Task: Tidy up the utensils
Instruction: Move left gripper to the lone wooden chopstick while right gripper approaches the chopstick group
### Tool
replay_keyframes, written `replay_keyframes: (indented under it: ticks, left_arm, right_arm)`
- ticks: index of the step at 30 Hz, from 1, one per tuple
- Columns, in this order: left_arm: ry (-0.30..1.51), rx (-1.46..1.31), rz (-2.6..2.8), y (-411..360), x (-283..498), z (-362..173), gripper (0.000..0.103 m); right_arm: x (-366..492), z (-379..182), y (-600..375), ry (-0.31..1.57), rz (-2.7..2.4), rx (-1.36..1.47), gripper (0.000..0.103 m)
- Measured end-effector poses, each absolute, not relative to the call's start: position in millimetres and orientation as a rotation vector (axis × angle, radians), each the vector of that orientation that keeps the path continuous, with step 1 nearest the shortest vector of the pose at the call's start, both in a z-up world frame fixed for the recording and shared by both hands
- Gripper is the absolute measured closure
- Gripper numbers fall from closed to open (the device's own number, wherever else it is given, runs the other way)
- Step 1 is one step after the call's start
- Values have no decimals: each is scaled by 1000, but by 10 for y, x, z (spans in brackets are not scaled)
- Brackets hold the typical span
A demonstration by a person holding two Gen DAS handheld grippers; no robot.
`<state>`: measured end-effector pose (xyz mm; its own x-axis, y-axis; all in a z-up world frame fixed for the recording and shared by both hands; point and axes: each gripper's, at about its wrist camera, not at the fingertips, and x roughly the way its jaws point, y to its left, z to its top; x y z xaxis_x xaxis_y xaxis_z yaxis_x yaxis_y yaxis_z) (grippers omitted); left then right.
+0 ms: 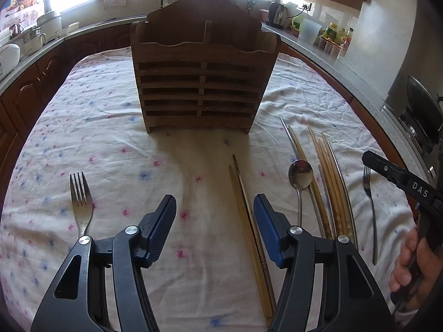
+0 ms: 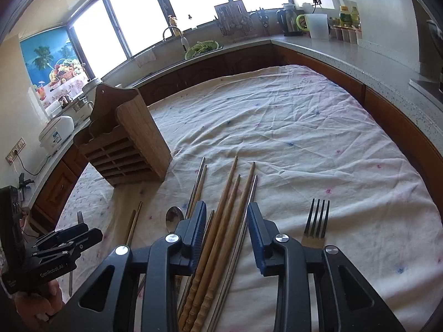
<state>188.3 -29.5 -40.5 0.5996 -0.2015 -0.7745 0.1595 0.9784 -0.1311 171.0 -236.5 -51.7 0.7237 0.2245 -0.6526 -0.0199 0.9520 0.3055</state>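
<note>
A wooden slatted utensil holder stands upright mid-table; it also shows in the right wrist view at the left. My left gripper is open and empty above the cloth, with a pair of chopsticks just inside its right finger. A fork lies to its left. A spoon, a bundle of bamboo and metal chopsticks and a second fork lie to the right. My right gripper is open above the chopstick bundle, with the fork at its right and the spoon at its left.
The table has a white floral cloth. Kitchen counters ring it, with a kettle, jug and jars at the back right, a sink under the window and a rice cooker at the left. A stove sits far right.
</note>
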Motion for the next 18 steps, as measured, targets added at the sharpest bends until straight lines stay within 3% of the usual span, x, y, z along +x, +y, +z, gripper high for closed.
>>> replay_keyframes:
  ticks: [8, 13, 18]
  left_arm:
    - [956, -21, -231, -405, 2140, -519, 58]
    - [998, 9, -234, -478, 2234, -630, 71]
    - [1007, 28, -244, -532, 2287, -680, 72]
  right_arm:
    - [2159, -677, -2374, 833, 144, 314, 87]
    - [2275, -747, -2354, 863, 146, 306, 91]
    - [2359, -825, -2332, 888, 150, 305, 93]
